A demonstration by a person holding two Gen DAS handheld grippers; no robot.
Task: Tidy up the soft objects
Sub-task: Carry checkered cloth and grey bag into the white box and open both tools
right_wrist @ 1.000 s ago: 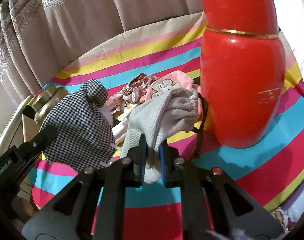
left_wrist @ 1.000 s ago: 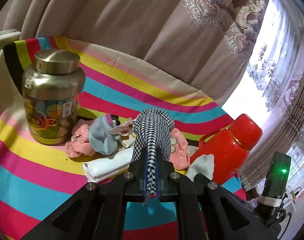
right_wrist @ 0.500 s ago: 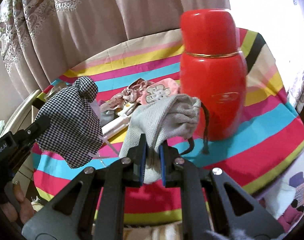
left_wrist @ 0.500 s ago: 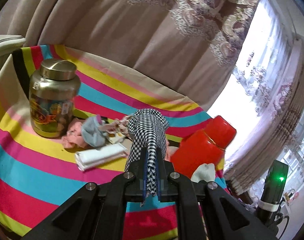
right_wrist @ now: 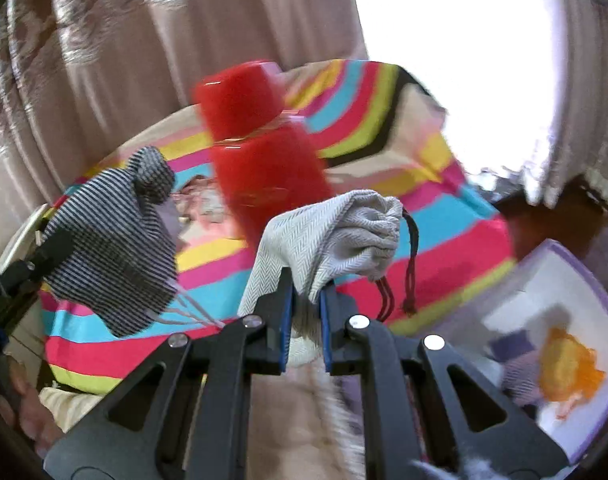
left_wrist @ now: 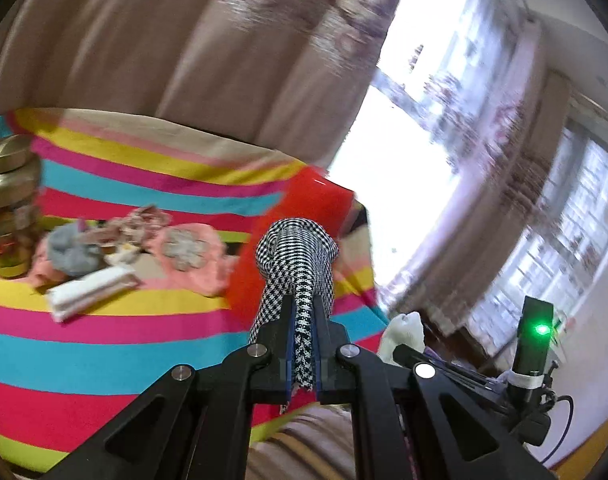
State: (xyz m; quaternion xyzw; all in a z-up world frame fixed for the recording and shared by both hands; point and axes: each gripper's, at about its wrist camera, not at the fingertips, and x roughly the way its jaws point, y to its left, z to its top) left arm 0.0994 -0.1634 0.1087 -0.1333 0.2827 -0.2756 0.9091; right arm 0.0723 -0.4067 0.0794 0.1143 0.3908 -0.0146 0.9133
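Note:
My left gripper is shut on a black-and-white checked cloth pouch, lifted off the table; the same pouch shows at the left of the right wrist view. My right gripper is shut on a grey herringbone drawstring pouch with dark cords hanging from it. Both hang above the near edge of the striped tablecloth. Several soft items lie on the cloth: a pink flowered piece, a grey-blue one and a folded white cloth.
A red thermos stands near the table's right end. A gold-lidded jar stands at the far left. A purple-rimmed white box holding an orange item sits low at the right. Curtains and a bright window lie behind.
Both grippers have pulled back and up from the table with their pouches. The table's near edge and the purple-rimmed box have come into view; the views are blurred by motion.

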